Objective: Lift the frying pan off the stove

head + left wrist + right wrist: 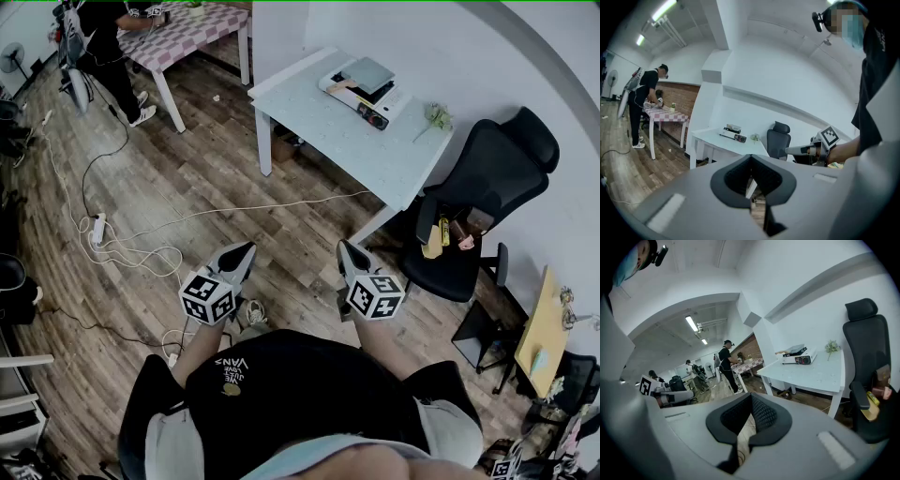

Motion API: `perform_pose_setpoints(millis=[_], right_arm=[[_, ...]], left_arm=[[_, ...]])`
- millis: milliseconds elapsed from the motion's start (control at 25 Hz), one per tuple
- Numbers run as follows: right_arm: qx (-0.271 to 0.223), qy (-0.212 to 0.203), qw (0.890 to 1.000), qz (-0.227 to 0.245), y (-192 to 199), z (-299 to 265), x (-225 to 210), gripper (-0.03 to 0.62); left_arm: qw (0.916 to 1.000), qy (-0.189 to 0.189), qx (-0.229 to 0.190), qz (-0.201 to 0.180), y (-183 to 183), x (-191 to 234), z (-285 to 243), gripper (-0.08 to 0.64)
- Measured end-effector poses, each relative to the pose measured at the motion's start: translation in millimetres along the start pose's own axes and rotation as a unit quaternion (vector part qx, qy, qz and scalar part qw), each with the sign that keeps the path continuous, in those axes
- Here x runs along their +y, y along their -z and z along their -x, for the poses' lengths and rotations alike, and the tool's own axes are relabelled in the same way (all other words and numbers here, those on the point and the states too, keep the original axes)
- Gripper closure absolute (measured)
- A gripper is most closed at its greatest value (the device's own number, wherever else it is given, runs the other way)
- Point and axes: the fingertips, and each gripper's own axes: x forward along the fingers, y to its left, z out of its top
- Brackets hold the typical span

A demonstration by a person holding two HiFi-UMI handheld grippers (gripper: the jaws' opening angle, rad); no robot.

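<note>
Floor: wooden planks fill most of the head view, and both hand-held grippers hang above them.
Worktop: a white table stands against the wall, ahead and to the right of the person who holds the hand-held grippers.
Office chair: it is black, stands at the worktop's right end, and has small yellow and pink items on its seat.
Checkered table: it stands at the far left of the room, well apart from the worktop.
Second person: dressed in black, they stand at the checkered table and bend over it.
Left hand-held gripper: it is clenched, with its jaws meeting and nothing between them. It is held in front of the person's body and tips slightly down, with its marker cube nearest the body.
Right hand-held gripper: it is also clenched and empty. It is level with the left one, a gap lies between the two, and it is well apart from the worktop.
Stove: a white portable unit with a dark front panel sits on the worktop near the wall.
Frying pan: it is flat and grey and rests on top of the stove, with neither hand-held gripper touching it.
Cable: a pale cable trails across the floor from under the worktop to a power strip.
Green sprig: it lies on the worktop to the right of the stove.
</note>
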Motion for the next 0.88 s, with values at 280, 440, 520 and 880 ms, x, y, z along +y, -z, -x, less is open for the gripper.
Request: perform_pose_setpoints(millis=[280,440,520,880], right_arm=[[-0.008,-0.004,1.0,0.009,1,11,-6,0.588],[-0.037,-0.036,0.998,-0.039,-1,8,1,0.588],[-0.061,-0.05,0.995,-0.065,-9,3,3,0.588],[-0.116,-0.055,0.98,-0.153,-34,-33,15,0.396]], left_arm=[[0.9996,-0.006,-0.024,0.011,6,-14,-4,0.558],[0.9993,0.007,-0.034,0.012,4,-17,-6,0.557],[0.9988,0.023,-0.042,0.012,1,-17,-10,0.555],[0.9961,0.077,-0.028,0.031,-10,12,-26,0.357]])
